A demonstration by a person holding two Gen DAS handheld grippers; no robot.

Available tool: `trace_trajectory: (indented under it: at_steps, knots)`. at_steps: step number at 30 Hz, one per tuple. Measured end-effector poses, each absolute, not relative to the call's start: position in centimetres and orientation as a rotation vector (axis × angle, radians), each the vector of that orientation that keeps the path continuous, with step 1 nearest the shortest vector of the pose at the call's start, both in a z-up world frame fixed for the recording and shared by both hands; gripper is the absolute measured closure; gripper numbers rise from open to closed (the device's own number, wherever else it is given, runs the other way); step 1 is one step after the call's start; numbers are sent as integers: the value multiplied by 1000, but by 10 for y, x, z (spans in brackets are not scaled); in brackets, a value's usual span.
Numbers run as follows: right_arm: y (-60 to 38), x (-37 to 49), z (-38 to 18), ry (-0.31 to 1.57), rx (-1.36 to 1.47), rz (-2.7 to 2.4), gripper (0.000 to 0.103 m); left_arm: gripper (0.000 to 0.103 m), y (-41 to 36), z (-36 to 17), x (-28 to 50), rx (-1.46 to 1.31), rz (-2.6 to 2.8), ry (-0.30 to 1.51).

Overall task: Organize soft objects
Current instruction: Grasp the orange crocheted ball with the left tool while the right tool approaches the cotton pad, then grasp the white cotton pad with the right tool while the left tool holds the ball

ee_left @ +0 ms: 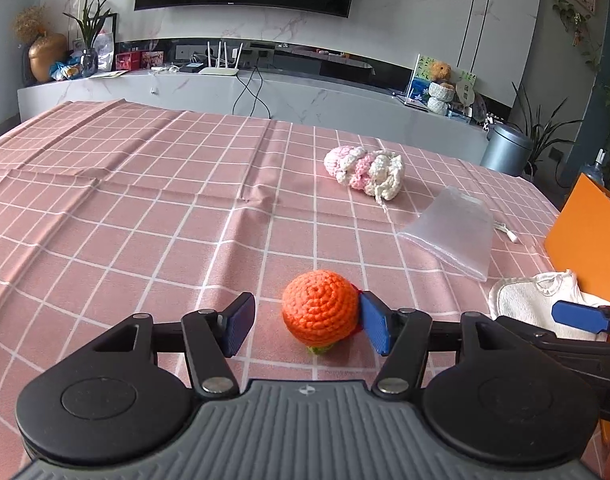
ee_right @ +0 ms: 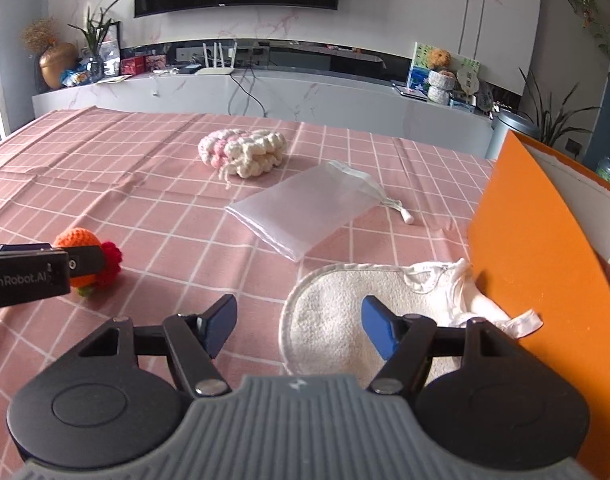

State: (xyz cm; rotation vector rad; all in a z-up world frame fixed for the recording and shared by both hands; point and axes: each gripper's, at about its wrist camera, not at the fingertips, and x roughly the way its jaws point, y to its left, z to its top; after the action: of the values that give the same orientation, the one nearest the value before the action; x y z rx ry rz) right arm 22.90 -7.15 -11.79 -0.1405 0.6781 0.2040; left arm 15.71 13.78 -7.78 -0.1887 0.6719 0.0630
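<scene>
An orange crocheted ball (ee_left: 319, 308) with a red tuft (ee_right: 109, 260) and a green base lies on the pink checked tablecloth (ee_left: 145, 208). My left gripper (ee_left: 307, 314) stands open around the ball. Its right pad is at the ball's side and its left pad is well clear. My right gripper (ee_right: 299, 314) hangs open over the left part of a white terry cloth (ee_right: 333, 312), pressing on nothing. Further back lie a pink-and-white crocheted bundle (ee_right: 243, 152) and a flat translucent drawstring pouch (ee_right: 305, 212). The left gripper's side (ee_right: 25, 272) partly hides the ball in the right wrist view.
An open orange box (ee_right: 545, 280) stands at the right edge, touching the white cloth. Behind the table run a marble TV console (ee_left: 225, 88) with clutter, a metal bin (ee_left: 507, 152) and potted plants.
</scene>
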Motion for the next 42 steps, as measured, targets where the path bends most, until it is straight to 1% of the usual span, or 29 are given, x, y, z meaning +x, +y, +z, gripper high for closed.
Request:
trace_trajectory:
  at_steps: [2, 3, 6, 9, 12, 14, 16, 20, 23, 25, 26, 28, 29, 30, 31, 34, 42]
  knots:
    - [-74, 232, -122, 688, -128, 193, 34, 36, 136, -79, 160, -188, 58, 670]
    - [-75, 233, -123, 693, -123, 186, 33, 42, 135, -79, 161, -182, 56, 670]
    - [-80, 239, -129, 718, -98, 167, 33, 55, 130, -80, 164, -179, 28, 679]
    - [-86, 243, -134, 738, -53, 141, 25, 56, 125, -79, 165, -163, 24, 679]
    - [-85, 243, -135, 729, -60, 139, 24, 56, 123, -78, 165, -160, 23, 681]
    - [-83, 241, -137, 721, -73, 131, 27, 56, 123, -78, 165, -162, 26, 680]
    - [-84, 240, -137, 710, -72, 122, 34, 56, 123, -78, 165, -163, 24, 681]
    - [-86, 239, -137, 704, -82, 128, 39, 56, 123, -79, 165, -168, 25, 682]
    - [-87, 238, -136, 703, -94, 134, 48, 56, 123, -79, 164, -170, 23, 683]
    - [-87, 237, -135, 701, -104, 135, 58, 56, 122, -79, 163, -175, 20, 686]
    - [-87, 237, -134, 702, -109, 135, 61, 56, 122, -79, 162, -178, 19, 686]
    - [-88, 237, -133, 704, -125, 129, 77, 56, 122, -79, 161, -178, 18, 687]
    - [-89, 238, -133, 707, -131, 125, 81, 56, 122, -79, 161, -179, 18, 688]
    - [-91, 239, -132, 710, -134, 120, 88, 56, 122, -79, 160, -181, 16, 689]
    - [-93, 239, -132, 714, -133, 121, 91, 56, 121, -78, 160, -182, 15, 689]
    - [-93, 239, -130, 714, -148, 121, 94, 56, 119, -75, 157, -177, 13, 683]
    - [-84, 221, -109, 640, -170, 169, 95, 57, 117, -62, 149, -181, 1, 663]
